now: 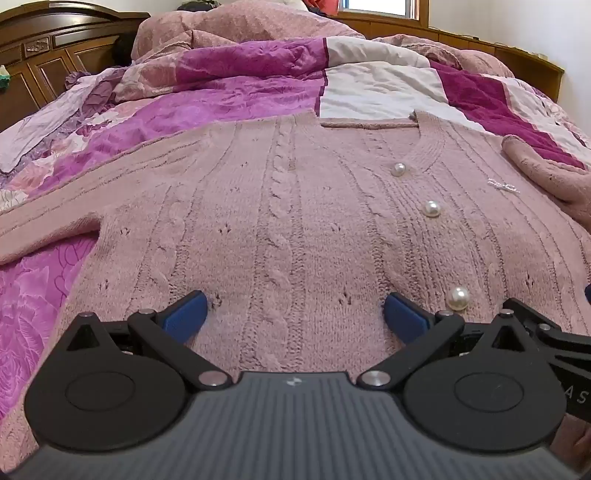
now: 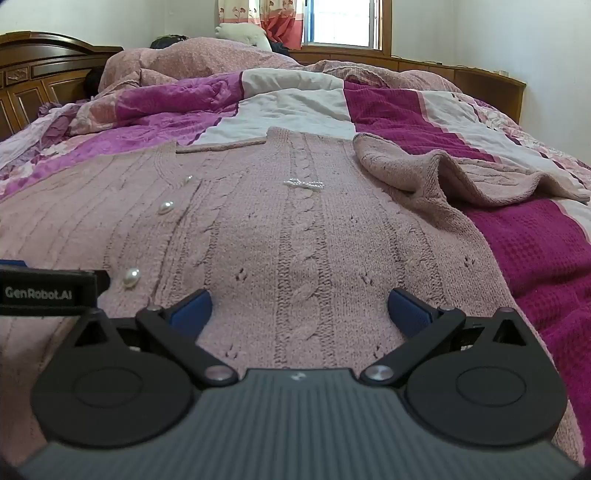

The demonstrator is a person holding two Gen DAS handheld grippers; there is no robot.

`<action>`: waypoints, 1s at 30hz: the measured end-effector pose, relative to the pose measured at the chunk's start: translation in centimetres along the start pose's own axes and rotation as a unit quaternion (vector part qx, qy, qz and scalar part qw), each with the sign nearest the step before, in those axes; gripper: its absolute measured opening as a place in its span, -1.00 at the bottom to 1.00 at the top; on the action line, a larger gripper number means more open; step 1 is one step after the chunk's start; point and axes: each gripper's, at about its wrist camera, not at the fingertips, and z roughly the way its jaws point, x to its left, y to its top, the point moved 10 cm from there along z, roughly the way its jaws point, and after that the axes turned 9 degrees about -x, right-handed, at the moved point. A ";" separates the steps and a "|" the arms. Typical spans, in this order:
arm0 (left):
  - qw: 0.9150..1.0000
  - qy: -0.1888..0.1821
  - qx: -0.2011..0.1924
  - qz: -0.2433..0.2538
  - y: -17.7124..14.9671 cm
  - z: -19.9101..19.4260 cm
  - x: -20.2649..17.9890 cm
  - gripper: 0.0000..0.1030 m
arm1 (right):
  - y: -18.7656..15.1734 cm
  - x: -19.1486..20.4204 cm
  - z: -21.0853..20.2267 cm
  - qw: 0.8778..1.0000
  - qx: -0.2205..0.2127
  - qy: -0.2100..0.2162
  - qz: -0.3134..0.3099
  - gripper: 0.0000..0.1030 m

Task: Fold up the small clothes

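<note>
A pink cable-knit cardigan with pearl buttons lies flat, front up, on the bed. My left gripper is open, its blue fingertips low over the cardigan's lower left half. My right gripper is open over the lower right half of the same cardigan. The left sleeve stretches out to the left. The right sleeve lies bunched and folded inward near the shoulder. A small pearl bow sits on the chest. The left gripper's body shows at the right view's left edge.
The bed is covered with a magenta, pink and white patchwork quilt. A rumpled pink blanket is heaped at the far end. A dark wooden headboard stands at the left, a window beyond.
</note>
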 end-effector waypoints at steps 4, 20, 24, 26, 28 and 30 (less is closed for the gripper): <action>1.000 -0.002 0.003 -0.002 0.1 0.1 0.1 1.00 | 0.0 0.0 0.0 1.000 0.000 -0.001 -0.001 1.00; 1.000 0.001 -0.004 0.001 0.2 -0.2 -0.1 1.00 | 0.0 0.1 -0.1 1.000 -0.003 0.000 0.001 1.00; 1.000 0.001 -0.004 0.001 0.2 -0.3 -0.1 1.00 | 0.0 0.1 -0.2 1.000 -0.004 -0.001 0.001 1.00; 1.000 0.001 -0.004 0.001 0.2 -0.3 -0.1 1.00 | 0.0 0.1 -0.2 1.000 -0.004 -0.001 0.000 1.00; 1.000 0.001 -0.005 0.002 0.2 -0.3 -0.1 1.00 | 0.0 0.1 -0.2 1.000 -0.004 -0.001 0.000 1.00; 1.000 0.001 -0.005 0.002 0.1 -0.3 -0.1 1.00 | 0.0 0.1 -0.2 1.000 -0.004 -0.001 0.000 1.00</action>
